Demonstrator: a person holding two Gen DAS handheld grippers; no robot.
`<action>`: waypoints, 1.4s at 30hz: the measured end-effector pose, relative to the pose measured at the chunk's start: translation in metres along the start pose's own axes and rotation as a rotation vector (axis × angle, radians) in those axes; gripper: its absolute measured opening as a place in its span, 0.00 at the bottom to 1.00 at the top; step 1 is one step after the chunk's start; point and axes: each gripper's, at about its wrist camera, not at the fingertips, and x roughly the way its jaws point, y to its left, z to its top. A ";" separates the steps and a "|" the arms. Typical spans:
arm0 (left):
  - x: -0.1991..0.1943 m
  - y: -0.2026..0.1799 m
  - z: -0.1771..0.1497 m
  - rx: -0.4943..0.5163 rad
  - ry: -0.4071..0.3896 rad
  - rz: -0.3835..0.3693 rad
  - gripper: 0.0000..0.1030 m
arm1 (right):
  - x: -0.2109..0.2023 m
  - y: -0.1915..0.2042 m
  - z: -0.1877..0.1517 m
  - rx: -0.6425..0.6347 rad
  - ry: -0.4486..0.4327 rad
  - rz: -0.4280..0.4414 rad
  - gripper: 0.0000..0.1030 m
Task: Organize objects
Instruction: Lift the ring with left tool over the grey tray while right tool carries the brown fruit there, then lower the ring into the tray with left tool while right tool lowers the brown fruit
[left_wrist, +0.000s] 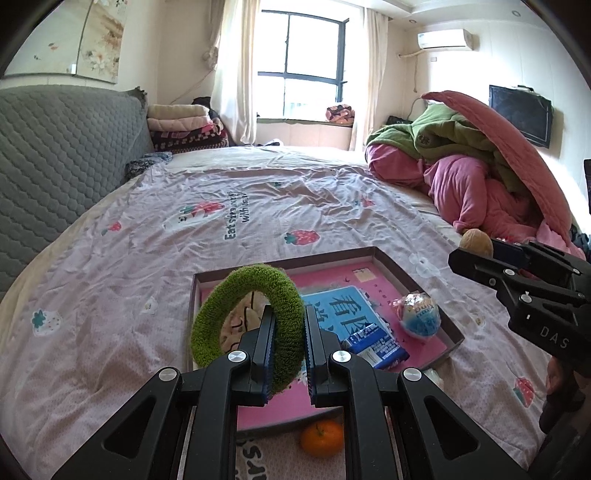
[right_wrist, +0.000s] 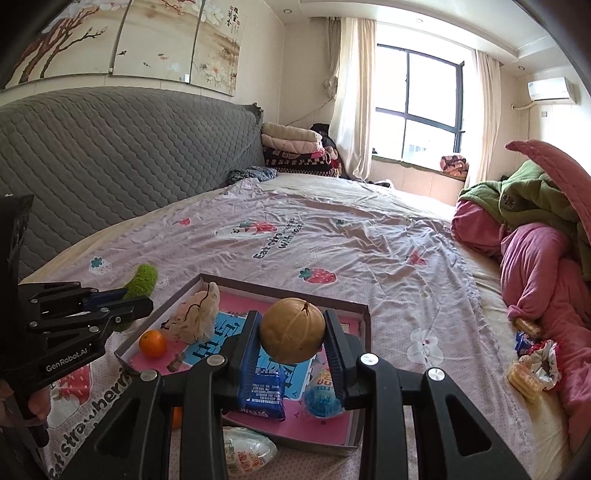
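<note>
My left gripper (left_wrist: 289, 345) is shut on a fuzzy green ring (left_wrist: 236, 295), held upright above the near left part of a shallow brown box (left_wrist: 413, 275) with a pink floor. My right gripper (right_wrist: 293, 332) is shut on a round tan fruit (right_wrist: 291, 330), held above the same box (right_wrist: 288, 291). In the box lie a blue packet (right_wrist: 260, 395), a blue and white wrapped ball (right_wrist: 321, 397), a beige netted bundle (right_wrist: 195, 317) and an orange (right_wrist: 152, 343). The right gripper shows at the right edge of the left wrist view (left_wrist: 491, 258).
The box sits on a strawberry-print bedsheet (left_wrist: 258, 221). A second orange (left_wrist: 321, 437) and a clear wrapped packet (right_wrist: 247, 452) lie by the box's near edge. Snack packets (right_wrist: 524, 369) lie by a pink and green quilt pile (right_wrist: 546, 229). A grey headboard (right_wrist: 110, 155) stands left.
</note>
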 end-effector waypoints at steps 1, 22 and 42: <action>0.003 0.000 0.001 0.000 0.004 -0.001 0.13 | 0.002 -0.001 -0.001 0.004 0.007 0.001 0.33; 0.045 -0.009 -0.004 0.007 0.072 -0.020 0.13 | 0.032 -0.002 -0.018 -0.002 0.102 0.008 0.33; 0.071 -0.013 -0.030 0.012 0.160 -0.035 0.14 | 0.065 -0.002 -0.062 0.084 0.299 0.052 0.33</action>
